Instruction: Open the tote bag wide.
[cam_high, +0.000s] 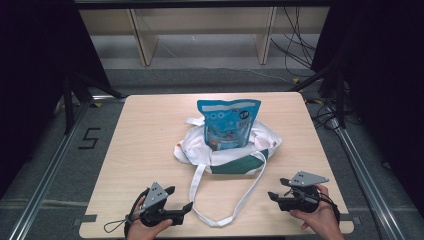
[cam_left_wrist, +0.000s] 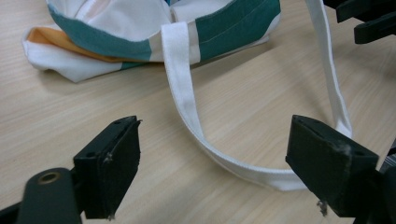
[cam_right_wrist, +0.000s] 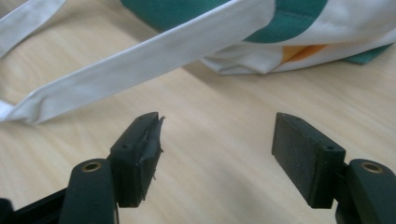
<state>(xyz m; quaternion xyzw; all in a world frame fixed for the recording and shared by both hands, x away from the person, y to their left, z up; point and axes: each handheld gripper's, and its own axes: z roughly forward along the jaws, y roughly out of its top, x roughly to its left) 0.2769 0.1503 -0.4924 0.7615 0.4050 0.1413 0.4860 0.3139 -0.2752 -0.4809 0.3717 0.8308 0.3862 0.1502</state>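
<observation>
A white cloth tote bag (cam_high: 200, 150) with a green band lies slumped on the middle of the wooden table (cam_high: 145, 145). A blue snack pouch (cam_high: 229, 122) stands upright inside it. The bag's long white strap (cam_high: 215, 220) loops toward the front edge. My left gripper (cam_high: 181, 197) rests at the front left, open, with the strap's loop (cam_left_wrist: 187, 102) lying on the table ahead of its jaws, untouched. At the front right my right gripper (cam_high: 276, 188) is open over bare wood, and the strap (cam_right_wrist: 140, 65) and bag (cam_right_wrist: 327, 28) lie beyond it.
The other gripper (cam_left_wrist: 369, 21) shows at the top right of the left gripper view. Black curtains flank the table. Shelving legs and cables (cam_high: 295, 45) stand on the floor behind it. A metal rail (cam_high: 45, 175) runs along the left.
</observation>
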